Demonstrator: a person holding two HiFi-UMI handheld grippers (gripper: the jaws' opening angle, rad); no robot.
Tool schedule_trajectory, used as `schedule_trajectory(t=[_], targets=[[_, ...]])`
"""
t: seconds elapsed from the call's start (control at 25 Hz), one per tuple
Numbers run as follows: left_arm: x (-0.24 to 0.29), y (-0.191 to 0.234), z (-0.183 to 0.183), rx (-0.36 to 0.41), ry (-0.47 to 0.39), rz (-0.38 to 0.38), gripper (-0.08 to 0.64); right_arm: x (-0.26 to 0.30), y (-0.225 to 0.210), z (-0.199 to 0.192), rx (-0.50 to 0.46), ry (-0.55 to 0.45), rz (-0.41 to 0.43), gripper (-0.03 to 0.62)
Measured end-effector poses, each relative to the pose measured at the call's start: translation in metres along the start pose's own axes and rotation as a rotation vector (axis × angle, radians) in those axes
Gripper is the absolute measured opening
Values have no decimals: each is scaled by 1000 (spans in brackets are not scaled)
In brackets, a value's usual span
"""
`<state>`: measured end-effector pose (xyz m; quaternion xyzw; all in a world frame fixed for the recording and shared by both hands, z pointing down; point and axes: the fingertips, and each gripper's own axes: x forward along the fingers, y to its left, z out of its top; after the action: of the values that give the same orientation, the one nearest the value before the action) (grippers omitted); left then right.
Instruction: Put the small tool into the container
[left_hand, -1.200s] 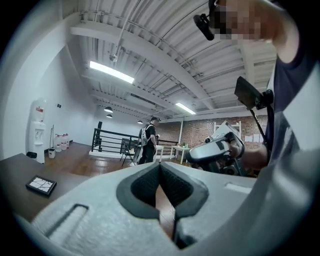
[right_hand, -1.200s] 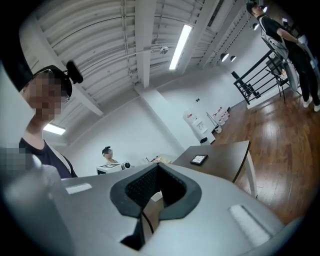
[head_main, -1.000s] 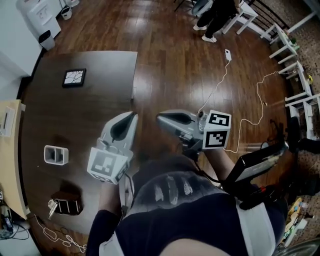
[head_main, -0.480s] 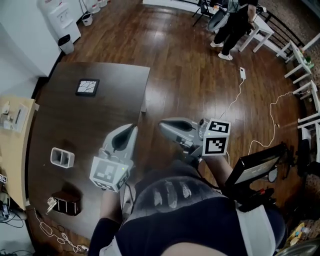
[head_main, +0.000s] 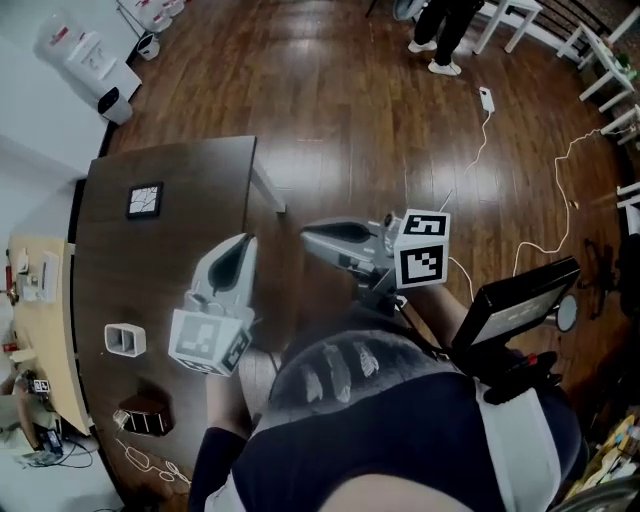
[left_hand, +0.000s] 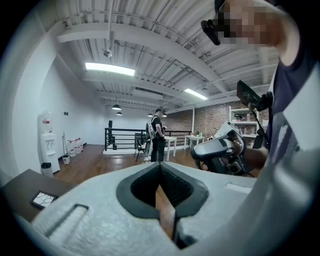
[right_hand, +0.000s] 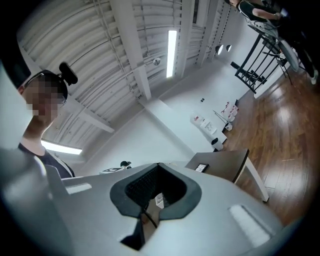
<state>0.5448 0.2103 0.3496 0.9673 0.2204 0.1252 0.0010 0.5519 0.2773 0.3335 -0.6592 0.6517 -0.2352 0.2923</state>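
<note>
A white two-compartment container (head_main: 124, 340) stands on the dark table (head_main: 180, 170) near its left edge. Closer to me sits a dark brown box (head_main: 148, 417) with a small pale tool (head_main: 121, 418) against its left side; its detail is too small to tell. My left gripper (head_main: 243, 241) hovers over the table's right part, shut and empty, well right of the container. Over the wood floor beside it, my right gripper (head_main: 308, 232) is also shut with nothing in it. Both are raised and point away from me. The left gripper view shows closed jaws (left_hand: 161, 167) and the right gripper view likewise (right_hand: 159, 167).
A black square tile (head_main: 145, 200) lies on the far part of the table. A light wooden counter (head_main: 40, 290) with clutter borders the table's left. White cables (head_main: 470, 160) trail over the floor at right. A person (head_main: 445, 25) stands far off, near white furniture.
The head view has swung, so the table now sits further left in the picture. Both grippers stay shut and side by side, roughly where they were.
</note>
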Motion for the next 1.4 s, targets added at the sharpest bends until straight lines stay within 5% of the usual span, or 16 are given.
schedule_trajectory(t=[0.2,0.44,0.72,1.4], targets=[[49,-41,11,11,26,-53,0,-39,-18,19,3,-24,17,2],[93,-57,16,5,48,-8,0,-74,-26,37,-104,20,39,2],[130,-75,28,34,87,-57,0,-95,-51,60,-56,-31,35,2],[198,10,47,-48,-68,-132,0,-35,-114,125,-88,39,-25,2]])
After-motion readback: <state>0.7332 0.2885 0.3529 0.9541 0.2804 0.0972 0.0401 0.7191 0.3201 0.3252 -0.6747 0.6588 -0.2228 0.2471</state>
